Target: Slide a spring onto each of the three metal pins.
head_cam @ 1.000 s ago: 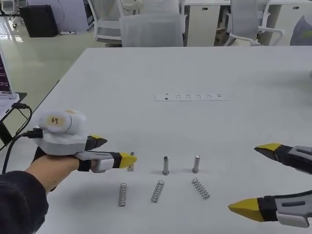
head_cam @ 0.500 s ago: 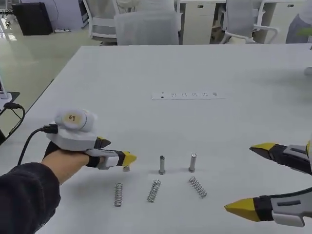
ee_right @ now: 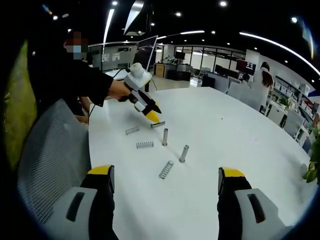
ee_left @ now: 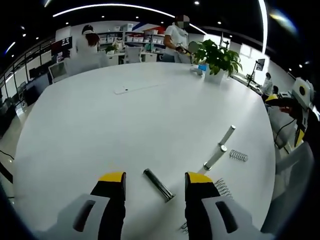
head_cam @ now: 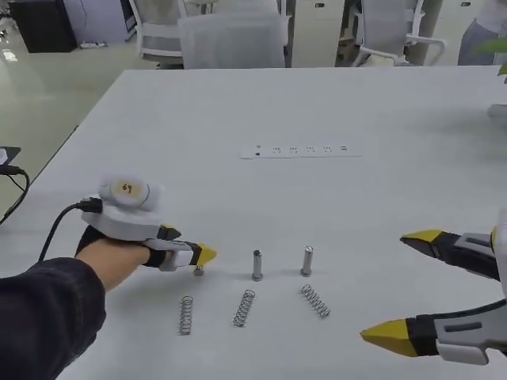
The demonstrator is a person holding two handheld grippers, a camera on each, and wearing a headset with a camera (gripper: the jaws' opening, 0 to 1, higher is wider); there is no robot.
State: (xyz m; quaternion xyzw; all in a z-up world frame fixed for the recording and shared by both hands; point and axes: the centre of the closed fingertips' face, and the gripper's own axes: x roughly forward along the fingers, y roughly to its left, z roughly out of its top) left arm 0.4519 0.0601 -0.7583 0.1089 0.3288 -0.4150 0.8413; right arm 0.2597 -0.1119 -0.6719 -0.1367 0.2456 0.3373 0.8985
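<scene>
Three short silver metal pins stand in a row near the front of the white table, with three coiled wire springs lying just nearer. The left gripper has its yellow-tipped jaws spread either side of the leftmost pin, not pinching it. The right gripper hangs off right, jaws spread wide, nothing in them

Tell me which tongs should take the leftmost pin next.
Left. The left tongs are open with the leftmost pin between their tips; the right tongs hover open, well away from it.
</scene>
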